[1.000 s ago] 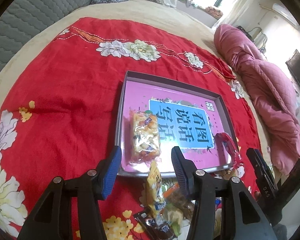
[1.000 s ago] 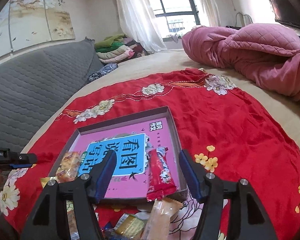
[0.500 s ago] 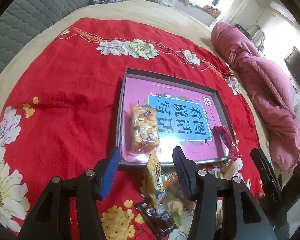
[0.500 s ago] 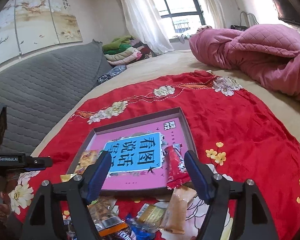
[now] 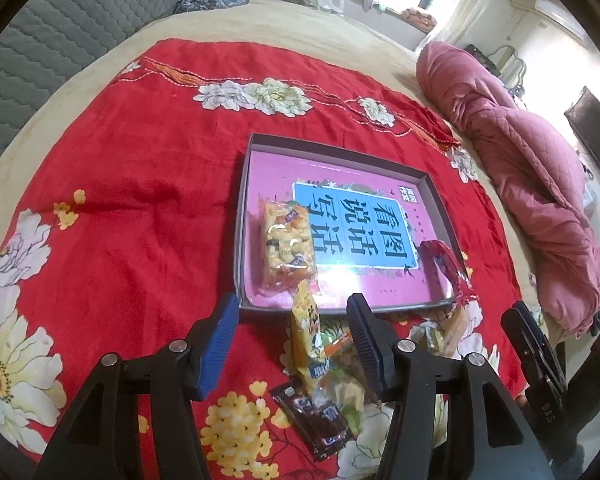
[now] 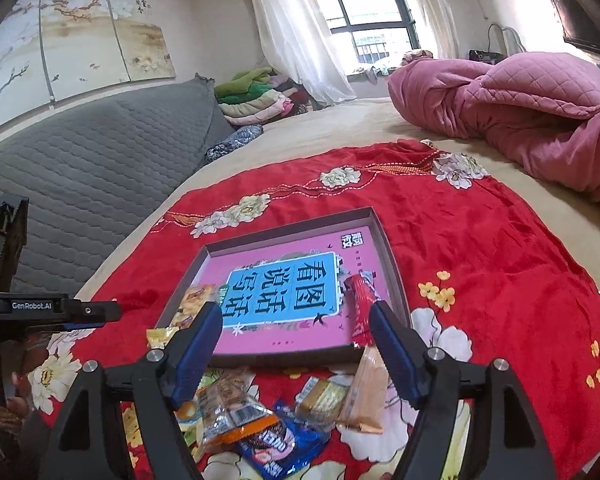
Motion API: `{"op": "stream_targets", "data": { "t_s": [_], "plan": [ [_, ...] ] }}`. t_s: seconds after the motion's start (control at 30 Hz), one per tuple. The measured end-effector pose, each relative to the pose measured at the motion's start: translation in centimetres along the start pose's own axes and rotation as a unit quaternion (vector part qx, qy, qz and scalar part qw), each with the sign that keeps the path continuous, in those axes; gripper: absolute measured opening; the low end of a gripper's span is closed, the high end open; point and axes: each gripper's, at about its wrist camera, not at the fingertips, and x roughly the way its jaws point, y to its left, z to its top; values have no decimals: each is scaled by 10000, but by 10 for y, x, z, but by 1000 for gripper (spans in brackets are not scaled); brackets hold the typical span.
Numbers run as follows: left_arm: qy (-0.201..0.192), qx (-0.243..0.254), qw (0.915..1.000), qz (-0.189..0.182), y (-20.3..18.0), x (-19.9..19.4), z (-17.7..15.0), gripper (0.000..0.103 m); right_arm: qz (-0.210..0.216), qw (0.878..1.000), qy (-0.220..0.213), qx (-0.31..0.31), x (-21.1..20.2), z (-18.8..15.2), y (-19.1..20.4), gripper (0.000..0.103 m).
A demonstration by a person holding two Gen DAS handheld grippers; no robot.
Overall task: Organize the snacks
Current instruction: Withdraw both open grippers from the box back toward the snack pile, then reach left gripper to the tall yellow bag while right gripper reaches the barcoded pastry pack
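Both our grippers have drawn back from the tray (image 5: 436, 200), jaws apart and empty. Nearest the left gripper (image 5: 292, 332), the yellow packet (image 5: 306, 332) stands between its fingers, just outside the tray's near rim, long axis pointing traywards.

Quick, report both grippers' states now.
Left gripper: open, holding nothing.
Right gripper: open, holding nothing.

Home bedroom: bed (image 6: 340, 128), pink quilt (image 6: 520, 108), curtained window (image 6: 364, 20).
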Motion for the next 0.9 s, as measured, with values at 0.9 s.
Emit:
{"op": "stream_targets", "data": {
  "t_s": [0.9],
  "plan": [
    [332,163,9993,-87,-1,-12,-36,58,143,9992,275,-252,-33,-22,19,76]
  ]
}}
